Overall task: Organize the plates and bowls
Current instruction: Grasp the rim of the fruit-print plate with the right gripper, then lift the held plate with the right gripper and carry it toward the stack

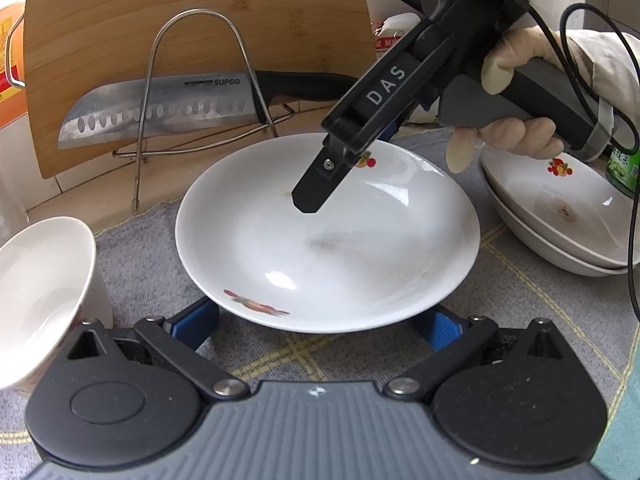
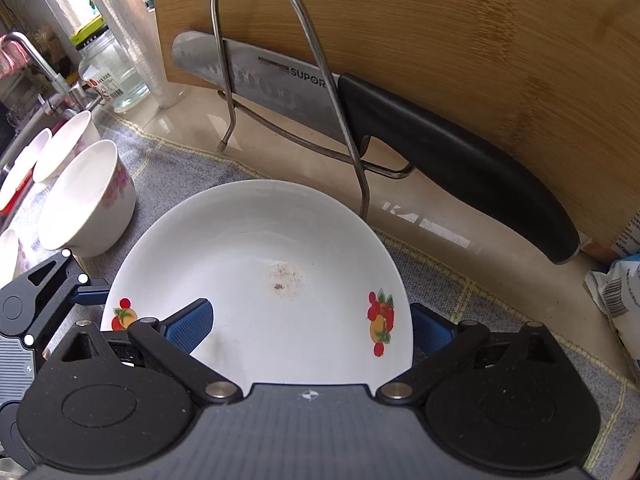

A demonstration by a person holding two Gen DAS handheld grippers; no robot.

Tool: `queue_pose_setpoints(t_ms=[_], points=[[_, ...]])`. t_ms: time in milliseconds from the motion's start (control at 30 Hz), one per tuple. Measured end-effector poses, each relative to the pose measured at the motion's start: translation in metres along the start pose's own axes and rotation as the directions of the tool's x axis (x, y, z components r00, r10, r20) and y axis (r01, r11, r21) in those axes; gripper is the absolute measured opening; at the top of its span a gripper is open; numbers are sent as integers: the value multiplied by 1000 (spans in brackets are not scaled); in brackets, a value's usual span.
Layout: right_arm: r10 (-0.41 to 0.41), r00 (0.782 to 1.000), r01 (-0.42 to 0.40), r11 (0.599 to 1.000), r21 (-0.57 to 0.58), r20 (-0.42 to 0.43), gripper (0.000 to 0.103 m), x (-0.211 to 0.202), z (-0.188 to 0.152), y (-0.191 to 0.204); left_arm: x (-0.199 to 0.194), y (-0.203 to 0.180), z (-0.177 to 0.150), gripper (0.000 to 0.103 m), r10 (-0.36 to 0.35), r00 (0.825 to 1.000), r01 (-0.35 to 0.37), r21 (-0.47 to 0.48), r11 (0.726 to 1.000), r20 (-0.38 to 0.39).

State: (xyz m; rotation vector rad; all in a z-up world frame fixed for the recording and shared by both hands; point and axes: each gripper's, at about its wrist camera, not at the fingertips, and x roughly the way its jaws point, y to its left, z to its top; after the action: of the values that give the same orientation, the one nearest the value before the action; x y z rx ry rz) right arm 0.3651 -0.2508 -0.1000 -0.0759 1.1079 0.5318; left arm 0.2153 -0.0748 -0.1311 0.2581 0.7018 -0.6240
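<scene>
1. Plate [image 2: 260, 280]: white, with red and yellow fruit prints and a brownish stain.
2. Bowl [image 2: 86, 200]: white, pink flowers.
3. Cloth [image 1: 168, 280]: grey, yellow check lines.
4. Board [image 2: 460, 48]: light brown wood grain.
5. Knife [image 2: 440, 160]: steel blade, black handle.
6. Pads [image 2: 188, 326]: blue.

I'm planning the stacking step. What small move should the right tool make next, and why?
Probably close the right tool on the white fruit-print plate: its open blue pads straddle the rim, one over the inside, one outside. The left tool is open at the opposite edge.
</scene>
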Motion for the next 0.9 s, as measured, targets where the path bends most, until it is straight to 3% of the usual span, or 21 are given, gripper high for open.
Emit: queue_pose_setpoints(t_ms=[233, 467, 900], points=[[41, 999, -41, 999, 29, 2, 103, -2, 3, -9, 1, 0, 0, 103, -2, 1000, 2, 8, 1000, 7], [45, 999, -45, 999, 31, 7, 89, -7, 5, -14, -1, -3, 2, 103, 8, 1000, -8, 35, 999, 13], [63, 998, -63, 997, 43, 8, 80, -9, 4, -17, -2, -4, 2, 103, 6, 1000, -7, 59, 998, 16]])
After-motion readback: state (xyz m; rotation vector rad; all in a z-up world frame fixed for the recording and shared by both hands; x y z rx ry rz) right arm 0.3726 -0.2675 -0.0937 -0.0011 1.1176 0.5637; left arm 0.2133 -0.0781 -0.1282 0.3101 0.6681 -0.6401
